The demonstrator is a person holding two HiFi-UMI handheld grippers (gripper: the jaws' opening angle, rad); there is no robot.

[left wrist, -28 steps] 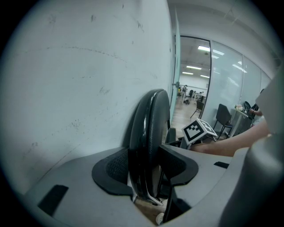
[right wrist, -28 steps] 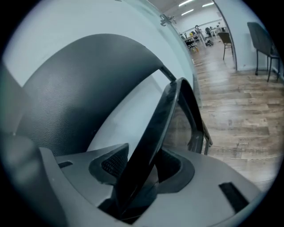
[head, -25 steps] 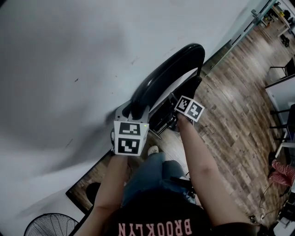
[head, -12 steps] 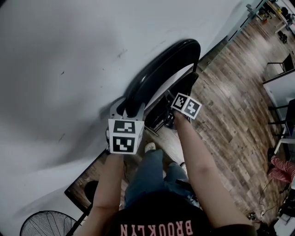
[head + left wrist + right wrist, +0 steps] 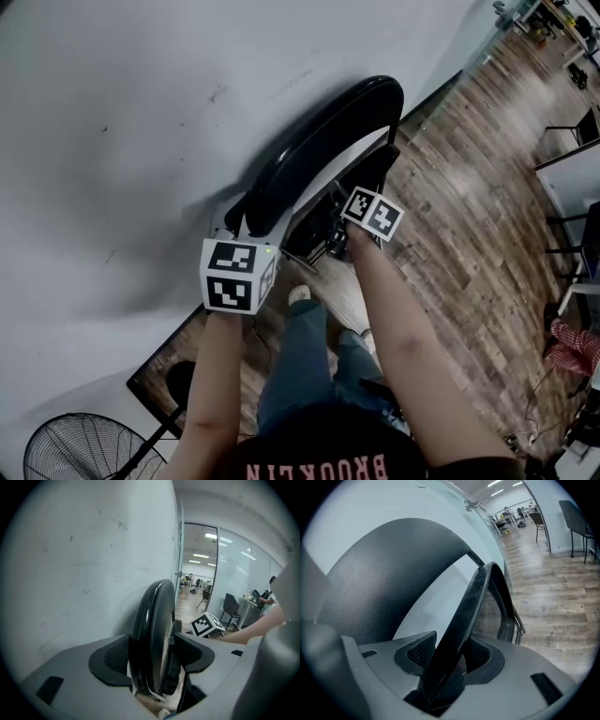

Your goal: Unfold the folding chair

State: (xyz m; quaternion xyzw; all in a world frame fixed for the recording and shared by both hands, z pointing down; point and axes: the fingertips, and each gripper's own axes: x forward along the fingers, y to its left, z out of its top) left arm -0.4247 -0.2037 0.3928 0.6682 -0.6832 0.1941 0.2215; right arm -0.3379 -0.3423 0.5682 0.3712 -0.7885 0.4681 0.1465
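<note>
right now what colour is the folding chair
Black all over. The folding chair has a slightly glossy backrest. It shows best in the head view.

Both my arms reach forward: left gripper has just been opening around the folding chair; right gripper clamps it.

My feed: dim w/ soft shadows on wall; gripper views fisheye, dark corners; glare on folding chair.

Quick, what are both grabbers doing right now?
Left gripper: open, jaws just been opening, chair back between them.
Right gripper: closed on the thin black chair panel.
</note>
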